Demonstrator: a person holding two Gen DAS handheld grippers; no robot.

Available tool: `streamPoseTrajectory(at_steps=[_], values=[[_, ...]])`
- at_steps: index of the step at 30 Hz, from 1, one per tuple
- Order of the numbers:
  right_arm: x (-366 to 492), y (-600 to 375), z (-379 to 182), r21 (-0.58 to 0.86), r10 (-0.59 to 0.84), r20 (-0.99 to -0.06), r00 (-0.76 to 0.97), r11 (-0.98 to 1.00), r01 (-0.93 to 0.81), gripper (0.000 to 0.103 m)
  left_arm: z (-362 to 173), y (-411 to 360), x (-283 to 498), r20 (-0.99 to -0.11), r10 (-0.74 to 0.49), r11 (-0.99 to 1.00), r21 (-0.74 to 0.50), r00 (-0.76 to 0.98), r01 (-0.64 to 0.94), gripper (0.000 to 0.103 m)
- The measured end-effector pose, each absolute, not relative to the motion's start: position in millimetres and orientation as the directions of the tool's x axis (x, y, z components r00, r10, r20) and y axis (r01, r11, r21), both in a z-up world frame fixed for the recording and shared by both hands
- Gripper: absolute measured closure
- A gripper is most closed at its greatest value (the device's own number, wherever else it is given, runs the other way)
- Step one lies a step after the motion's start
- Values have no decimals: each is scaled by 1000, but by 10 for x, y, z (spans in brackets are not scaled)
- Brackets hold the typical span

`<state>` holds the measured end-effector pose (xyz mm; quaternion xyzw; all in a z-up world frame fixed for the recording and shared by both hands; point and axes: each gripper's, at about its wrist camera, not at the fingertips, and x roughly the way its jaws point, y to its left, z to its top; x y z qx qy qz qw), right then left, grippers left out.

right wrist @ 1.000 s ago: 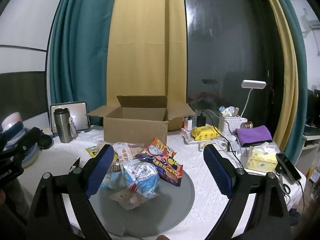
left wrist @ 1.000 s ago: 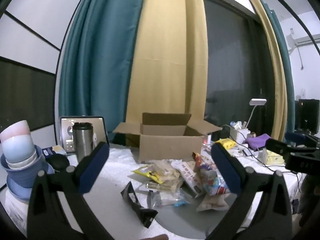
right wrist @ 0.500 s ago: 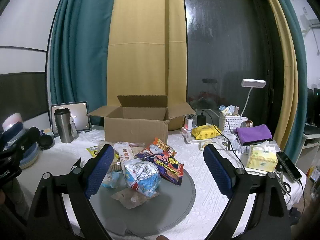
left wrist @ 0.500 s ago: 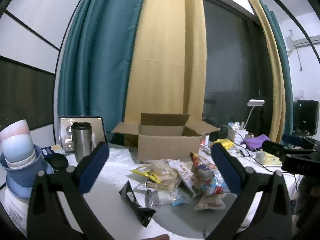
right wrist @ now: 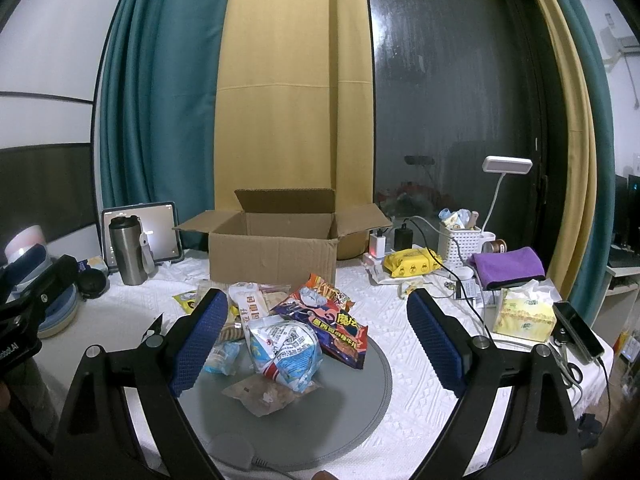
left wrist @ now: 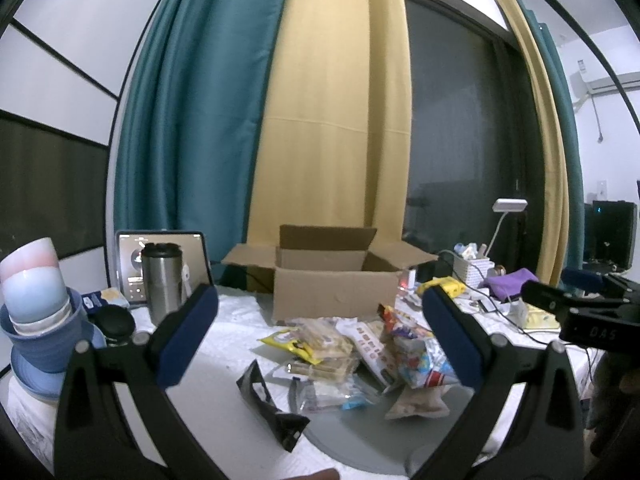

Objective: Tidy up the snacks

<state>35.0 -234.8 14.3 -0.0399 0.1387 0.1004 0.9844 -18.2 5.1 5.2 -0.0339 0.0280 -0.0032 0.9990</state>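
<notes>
— What containers are seen, and what is held in them?

— One brown cardboard box [right wrist: 273,250] is stood open at the back of the white-clothed table [right wrist: 404,320], its four flaps spread; its inside cannot be seen into from either view; one white lattice plastic basket [right wrist: 459,242] is stood to the right of it, small bottles and tubes being kept upright in it, too small to count; a stack of blue and pink bowls [left wrist: 34,300] is nested at the far left; one steel tumbler with a black lid [right wrist: 127,250] is stood before a tablet [right wrist: 158,232].

— And the snacks?

— A heap of snack packets [left wrist: 360,350] is piled just in front of the box, partly on a round grey mat [right wrist: 316,408]; one red-and-purple bag [right wrist: 328,316], one blue-and-white bag [right wrist: 286,346], one clear pale packet [right wrist: 266,394] and one yellow packet [left wrist: 290,342] can be told apart; the rest are overlapped and cannot be counted; one black wrapper [left wrist: 266,402] is left apart to the left.

— How are the tongs held?

— The left gripper [left wrist: 320,338] is spread wide, nothing between its blue pads [left wrist: 186,340]; the right gripper [right wrist: 318,344] is likewise held apart and empty; both are hung above the near edge of the heap.
</notes>
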Motion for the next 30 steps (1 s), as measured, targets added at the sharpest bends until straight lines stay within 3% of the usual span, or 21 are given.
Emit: streamPoseTrajectory(at_steps=[30], values=[[351,-2352,141,-50,187,-284,940,977,-209,9,44,28,-199,-55,-10,997,-71,998,6,0]])
